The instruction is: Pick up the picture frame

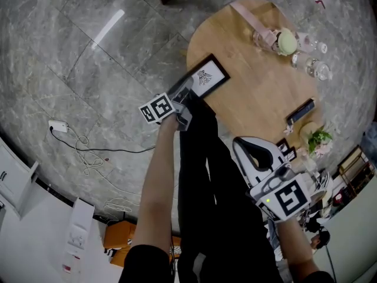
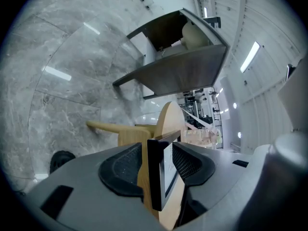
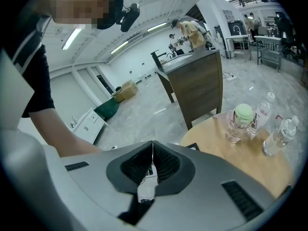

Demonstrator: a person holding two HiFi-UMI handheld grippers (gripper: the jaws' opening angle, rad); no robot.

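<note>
The black picture frame (image 1: 207, 75), with a white print inside, lies at the near left edge of the round wooden table (image 1: 259, 69). My left gripper (image 1: 189, 92) reaches in from the table's edge and has the frame's near corner between its jaws. In the left gripper view the frame (image 2: 155, 172) stands edge-on between the two pads (image 2: 126, 166), which lie against both of its sides. My right gripper (image 1: 240, 144) hangs lower right, off the table over the person's dark clothes. Its jaws (image 3: 152, 149) are shut together with nothing between them.
Several clear bottles (image 1: 312, 63) and one with a pale green cap (image 1: 287, 41) stand at the table's far side. A dark flat bar (image 1: 300, 111) and a small plant (image 1: 318, 140) sit at its right edge. A white plug and cable (image 1: 59, 125) lie on the marble floor.
</note>
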